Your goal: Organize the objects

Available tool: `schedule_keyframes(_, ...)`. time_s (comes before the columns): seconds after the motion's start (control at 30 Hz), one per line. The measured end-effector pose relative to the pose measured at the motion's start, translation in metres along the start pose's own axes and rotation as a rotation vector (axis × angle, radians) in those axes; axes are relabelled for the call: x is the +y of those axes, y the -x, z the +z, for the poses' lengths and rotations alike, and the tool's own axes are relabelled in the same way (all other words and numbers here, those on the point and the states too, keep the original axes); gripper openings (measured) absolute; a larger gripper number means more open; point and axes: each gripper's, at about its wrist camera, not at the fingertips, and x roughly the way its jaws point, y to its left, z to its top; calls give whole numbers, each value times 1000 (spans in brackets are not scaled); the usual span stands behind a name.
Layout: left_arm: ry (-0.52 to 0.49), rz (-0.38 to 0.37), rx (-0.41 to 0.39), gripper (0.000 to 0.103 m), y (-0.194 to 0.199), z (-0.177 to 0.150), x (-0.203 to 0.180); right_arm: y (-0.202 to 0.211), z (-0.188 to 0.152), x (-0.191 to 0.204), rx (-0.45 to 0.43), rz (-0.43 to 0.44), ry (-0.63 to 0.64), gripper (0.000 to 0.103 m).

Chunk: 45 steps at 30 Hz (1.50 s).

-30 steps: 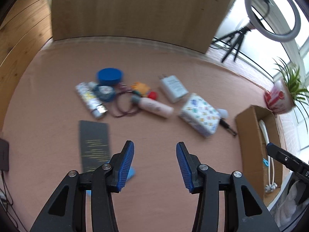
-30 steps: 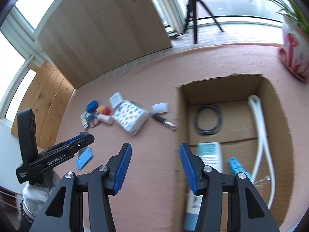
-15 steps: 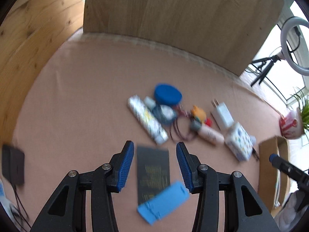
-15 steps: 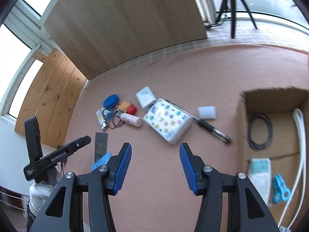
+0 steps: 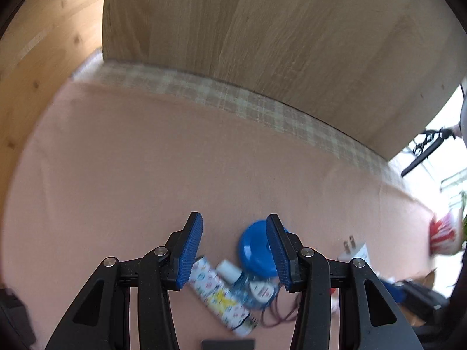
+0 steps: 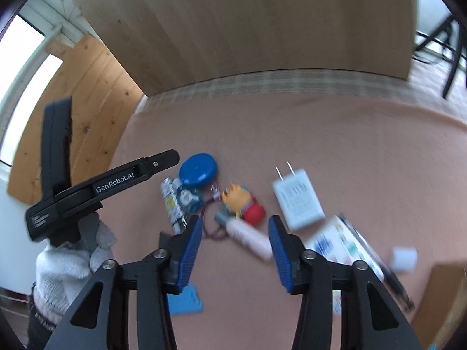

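right gripper (image 6: pixel 235 240) jaws apart, closing, above white tube (image 6: pixel 251 236)

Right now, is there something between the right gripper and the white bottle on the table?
Nothing visible blocks it. The right gripper is open above the white bottle, which lies framed between its fingers; the red toy touches the bottle's far side.

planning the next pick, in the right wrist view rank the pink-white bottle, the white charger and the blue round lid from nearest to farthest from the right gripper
1. pink-white bottle, lying between the fingers of the right gripper.
2. white charger, just beyond the right finger.
3. blue round lid, farthest, up and to the left.
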Motion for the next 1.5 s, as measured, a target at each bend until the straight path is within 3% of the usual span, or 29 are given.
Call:
schedule_keyframes(0.1, 2, -16, 17, 36, -13, 1, 3, -27, 14, 7, 38, -17, 19, 38)
schedule_keyframes(0.37, -65, -75, 28, 27, -15, -5, -12, -70, 27, 13, 107, -57, 60, 37)
schedule_keyframes(0.43, -91, -69, 30, 26, -14, -7, -18, -72, 28, 14, 103, -58, 77, 37)
schedule_keyframes(0.47, -100, -31, 7, 25, -12, -5, -20, -71, 27, 15, 107, -58, 82, 36)
schedule_keyframes(0.53, -58, -4, -38, 25, -6, 5, -13, -68, 21, 13, 112, -47, 84, 33)
schedule_keyframes(0.6, 7, -38, -14, 25, -12, 12, -4, -66, 14, 11, 115, -49, 86, 28)
schedule_keyframes(0.67, -4, -26, 28, 23, -24, 13, -5, -63, 8, 9, 116, -41, 82, 28)
schedule_keyframes(0.73, -33, -19, 21, 23, -25, 12, -9, -62, 5, 10, 115, -42, 74, 28)
schedule_keyframes(0.8, -46, -58, 48, 17, -25, 6, -14, -60, -1, 13, 113, -54, 83, 28)
schedule_keyframes(0.87, -55, -94, 77, 15, -26, -4, -20, -59, -6, 16, 111, -67, 100, 28)
schedule_keyframes(1.13, -286, -105, 118, 13, -11, -83, -75, -41, -44, 7, 107, -79, 96, 28)
schedule_keyframes(1.3, -326, -159, 150, 13, -1, -132, -87, -17, -86, -8, 85, -96, 60, 28)
schedule_keyframes(1.5, -364, -134, 140, 14, 14, -166, -90, 12, -140, -29, 56, -88, -36, 28)
